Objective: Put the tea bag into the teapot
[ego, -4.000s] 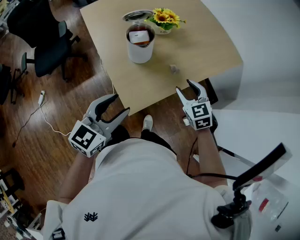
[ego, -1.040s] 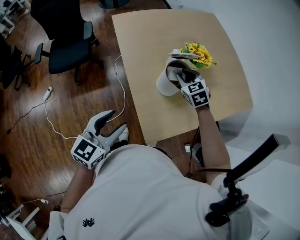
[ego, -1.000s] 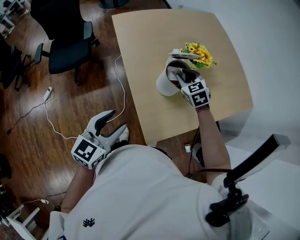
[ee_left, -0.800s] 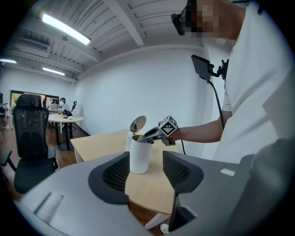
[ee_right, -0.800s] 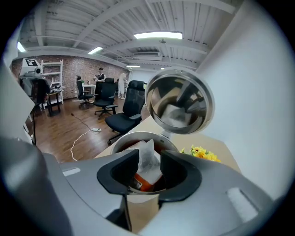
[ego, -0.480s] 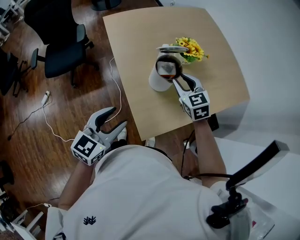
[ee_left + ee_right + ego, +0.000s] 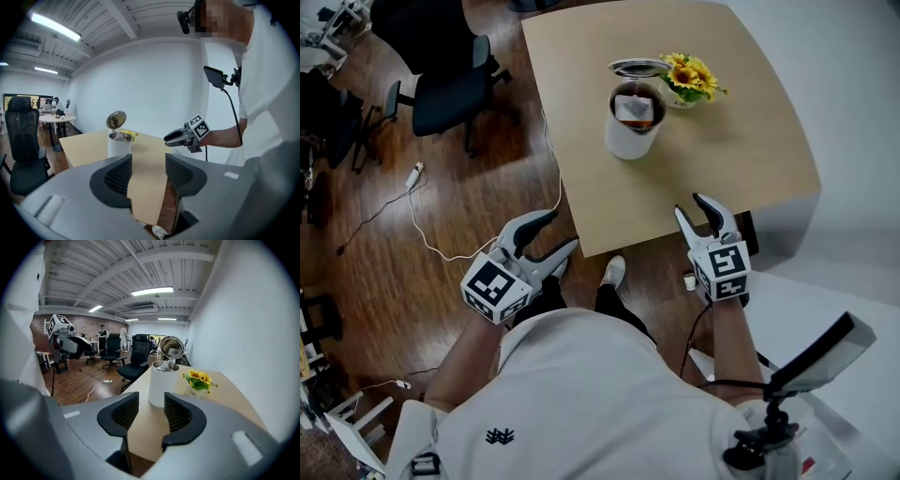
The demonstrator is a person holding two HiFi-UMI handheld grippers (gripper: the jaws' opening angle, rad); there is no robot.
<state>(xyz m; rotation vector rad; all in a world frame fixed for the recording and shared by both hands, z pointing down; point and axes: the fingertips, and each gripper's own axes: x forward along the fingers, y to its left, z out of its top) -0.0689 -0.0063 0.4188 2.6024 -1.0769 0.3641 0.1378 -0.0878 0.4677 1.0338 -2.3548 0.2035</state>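
The white teapot (image 7: 630, 136) stands on the tan table (image 7: 741, 141), its hinged lid (image 7: 637, 67) flipped open. A white tea bag (image 7: 634, 109) lies inside it on dark liquid. My right gripper (image 7: 694, 208) hovers at the table's near edge, well short of the pot, jaws opening with nothing between them. My left gripper (image 7: 558, 232) hangs open over the floor, left of the table. In the right gripper view the teapot (image 7: 161, 380) sits beyond the empty jaws. The left gripper view shows the teapot (image 7: 118, 145) and my right gripper (image 7: 180, 137).
A small pot of yellow flowers (image 7: 689, 80) sits just right of the teapot. Black office chairs (image 7: 450, 89) and a white cable (image 7: 431, 230) are on the wood floor to the left. A white surface (image 7: 844, 281) lies to the right.
My right gripper pulled back from the teapot's mouth to the table's near edge and its jaws spread apart. The left gripper stayed put.
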